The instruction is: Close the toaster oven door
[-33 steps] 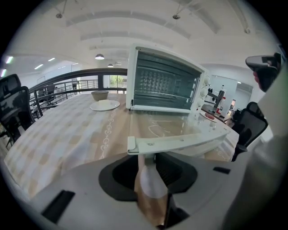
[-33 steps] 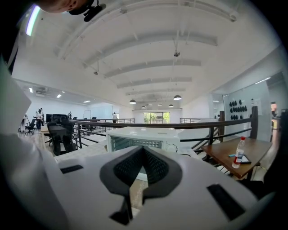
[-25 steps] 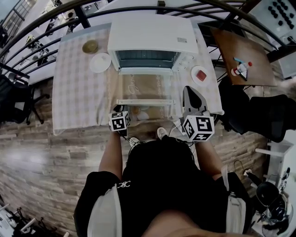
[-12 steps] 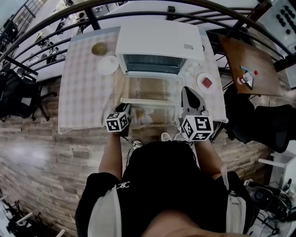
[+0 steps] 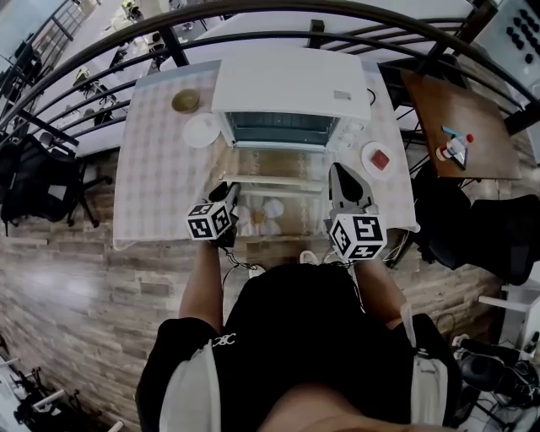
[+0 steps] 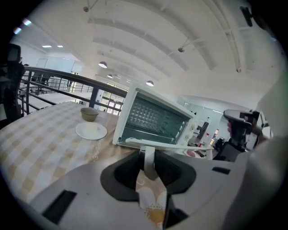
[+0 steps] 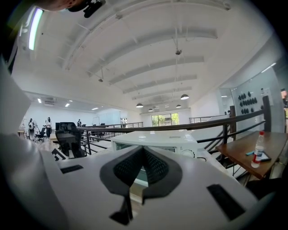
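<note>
Left fingers (image 6: 120,174), just narrowed, astride handle (image 6: 149,158)

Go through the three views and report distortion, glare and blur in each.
Head view: strong fisheye bows the railing into an arc; the floor carries a pale sheen at left. Left gripper view: black round vignette, oven sharp, nearest foreground soft. Right gripper view: same vignette, a strip light flares top left, foreground blurred, bottle crisp.
</note>
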### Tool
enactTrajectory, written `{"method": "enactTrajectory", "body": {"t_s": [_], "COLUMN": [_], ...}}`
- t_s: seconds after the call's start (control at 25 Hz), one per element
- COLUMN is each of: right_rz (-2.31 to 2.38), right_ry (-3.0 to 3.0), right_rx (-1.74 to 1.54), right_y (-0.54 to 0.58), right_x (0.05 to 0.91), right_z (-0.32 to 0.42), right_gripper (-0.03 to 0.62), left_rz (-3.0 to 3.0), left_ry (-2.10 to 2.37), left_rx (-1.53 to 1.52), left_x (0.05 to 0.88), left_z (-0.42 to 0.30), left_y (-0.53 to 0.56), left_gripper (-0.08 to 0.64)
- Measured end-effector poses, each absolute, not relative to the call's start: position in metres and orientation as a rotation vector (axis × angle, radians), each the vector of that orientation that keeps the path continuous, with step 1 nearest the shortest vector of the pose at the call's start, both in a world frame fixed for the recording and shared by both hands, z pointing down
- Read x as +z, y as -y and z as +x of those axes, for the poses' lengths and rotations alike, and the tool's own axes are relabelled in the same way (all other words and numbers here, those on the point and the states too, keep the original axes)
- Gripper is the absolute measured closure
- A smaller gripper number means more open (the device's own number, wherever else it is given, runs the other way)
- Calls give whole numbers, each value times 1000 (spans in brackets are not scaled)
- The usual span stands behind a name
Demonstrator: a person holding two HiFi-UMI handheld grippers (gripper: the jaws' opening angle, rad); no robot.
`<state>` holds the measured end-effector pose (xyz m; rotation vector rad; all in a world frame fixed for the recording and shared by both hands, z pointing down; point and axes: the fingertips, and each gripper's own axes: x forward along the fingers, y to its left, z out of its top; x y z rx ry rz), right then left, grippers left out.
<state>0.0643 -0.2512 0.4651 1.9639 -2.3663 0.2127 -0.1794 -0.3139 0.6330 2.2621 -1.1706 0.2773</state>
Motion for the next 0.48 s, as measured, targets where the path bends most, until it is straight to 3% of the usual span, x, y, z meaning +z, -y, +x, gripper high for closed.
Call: {"method": "enactTrajectory", "body": {"t_s": [0.48], "right_rz": [1993], "right_ry": [2374], "right_rx": [226], "right_y": [261], "right_x": [466], "right_z": [74], "right_gripper": [591], "left_rz": [2154], "left_ry": [1153], "left_rx": [30], "left_x": [570], "left_z": [-170], "left_y": [376], "left_gripper": [443]}}
